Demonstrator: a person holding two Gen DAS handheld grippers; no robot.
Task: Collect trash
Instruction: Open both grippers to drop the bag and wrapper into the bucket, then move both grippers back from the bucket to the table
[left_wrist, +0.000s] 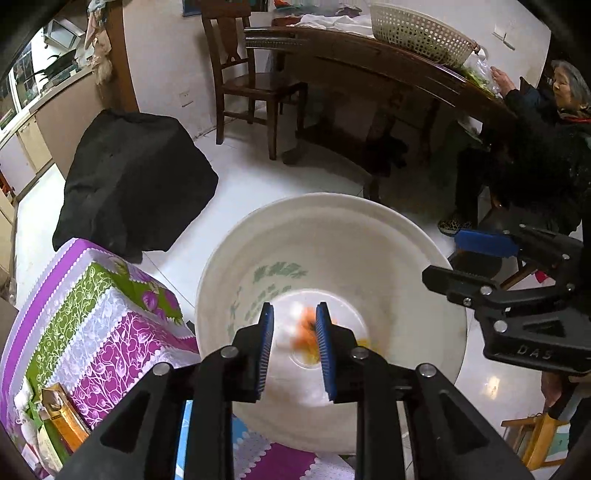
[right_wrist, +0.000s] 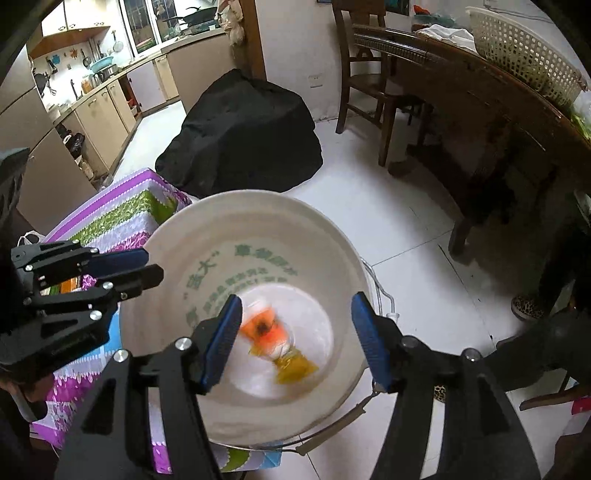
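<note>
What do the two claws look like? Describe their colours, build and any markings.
Both claws match. The left claw and the right claw each have black angular plastic linkage arms joined by round silver bolt heads, ending in two flat fingers faced with ribbed blue pads. Raised lettering reading DAS marks the right claw's black body. No cables or sleeves are visible.

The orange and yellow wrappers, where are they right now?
The wrappers, blurred, are inside the white bucket near its bottom, below the two grippers, beside the purple flowered tablecloth.
</note>
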